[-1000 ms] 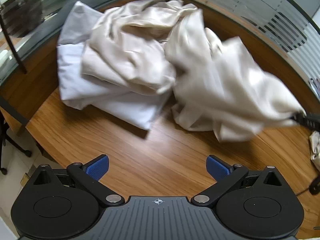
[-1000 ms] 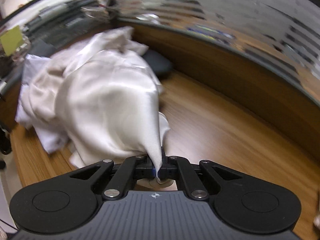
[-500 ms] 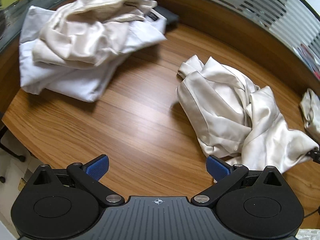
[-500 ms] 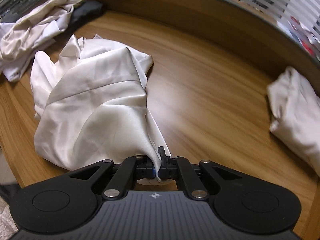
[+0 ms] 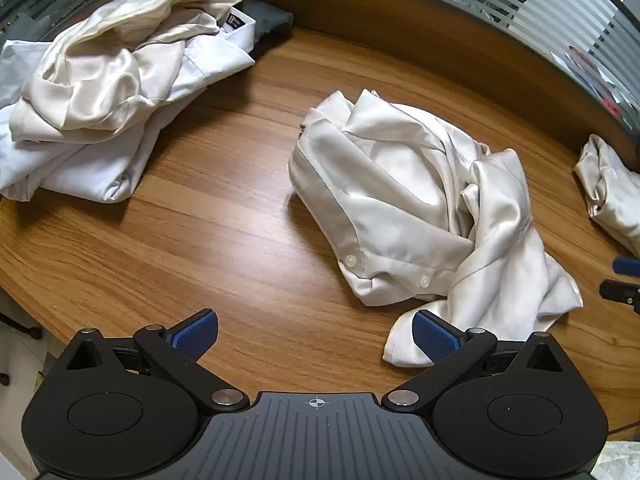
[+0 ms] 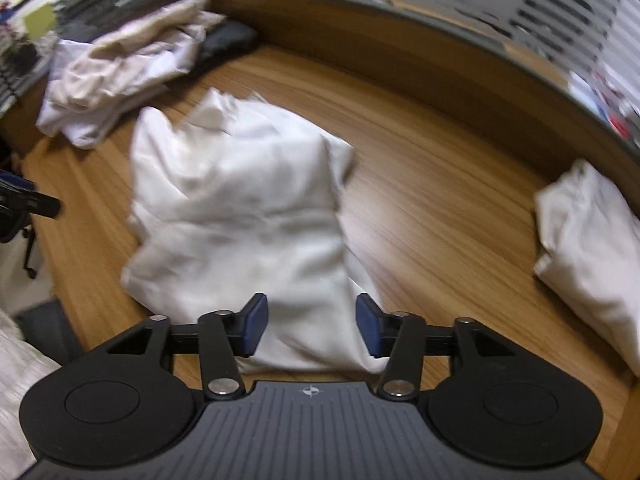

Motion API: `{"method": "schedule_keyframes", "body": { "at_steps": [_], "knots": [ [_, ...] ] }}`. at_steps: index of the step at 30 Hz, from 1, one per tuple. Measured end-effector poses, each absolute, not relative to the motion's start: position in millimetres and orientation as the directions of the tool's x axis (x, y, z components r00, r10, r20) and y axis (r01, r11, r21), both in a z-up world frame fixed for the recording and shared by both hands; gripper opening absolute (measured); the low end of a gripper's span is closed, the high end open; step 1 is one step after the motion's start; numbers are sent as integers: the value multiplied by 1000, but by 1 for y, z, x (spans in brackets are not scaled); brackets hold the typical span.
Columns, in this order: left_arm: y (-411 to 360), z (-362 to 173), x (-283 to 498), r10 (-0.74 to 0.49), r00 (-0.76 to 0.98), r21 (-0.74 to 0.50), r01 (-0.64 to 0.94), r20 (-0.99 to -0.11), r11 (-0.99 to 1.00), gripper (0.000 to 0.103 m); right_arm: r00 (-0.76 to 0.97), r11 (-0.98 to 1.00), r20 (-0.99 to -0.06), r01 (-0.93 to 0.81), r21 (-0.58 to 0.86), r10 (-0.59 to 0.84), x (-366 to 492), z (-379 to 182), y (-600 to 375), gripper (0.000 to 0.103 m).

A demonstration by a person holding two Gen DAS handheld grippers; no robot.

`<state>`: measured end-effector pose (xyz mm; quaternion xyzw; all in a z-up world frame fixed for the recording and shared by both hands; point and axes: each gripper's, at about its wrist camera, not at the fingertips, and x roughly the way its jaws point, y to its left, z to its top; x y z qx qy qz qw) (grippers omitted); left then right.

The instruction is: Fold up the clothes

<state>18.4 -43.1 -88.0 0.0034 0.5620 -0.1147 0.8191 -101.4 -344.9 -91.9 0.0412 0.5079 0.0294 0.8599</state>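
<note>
At table centre, toward three o'clock from the left gripper [image 5: 315, 334], a cream satin shirt [image 5: 404, 216] lies crumpled on the wooden table [image 5: 208, 240], drawn clear of the unsorted pile [image 5: 112, 92] at ten o'clock. Half a second ago the right gripper [image 6: 312, 325] pinched a shirt corner; its jaws now stand apart, cloth lying loose between them. Left gripper is spread wide, holding nothing. A folded garment [image 6: 592, 256] rests at three o'clock. Judgement: shirt delivered and released; spreading flat comes next, folding not yet begun.
</note>
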Motion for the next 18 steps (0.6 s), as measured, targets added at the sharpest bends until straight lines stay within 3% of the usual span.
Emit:
{"method": "schedule_keyframes", "body": {
  "at_steps": [3, 7, 17, 18],
  "knots": [
    [-47, -92, 24, -177, 344, -112, 202, -922, 973, 103, 507, 987, -847, -62, 151, 161, -83, -87, -330, 76],
    [-48, -95, 28, -169, 349, -104, 199, -922, 975, 103, 517, 970, -821, -98, 222, 241, -53, -94, -312, 80],
    [-58, -118, 32, -167, 359, -94, 211, -918, 973, 103, 412, 973, -884, -31, 230, 222, 6, -162, -281, 80],
    [-59, -121, 31, -168, 357, -94, 213, -919, 972, 103, 408, 974, -887, -22, 227, 216, 6, -165, -282, 70]
  ]
}}
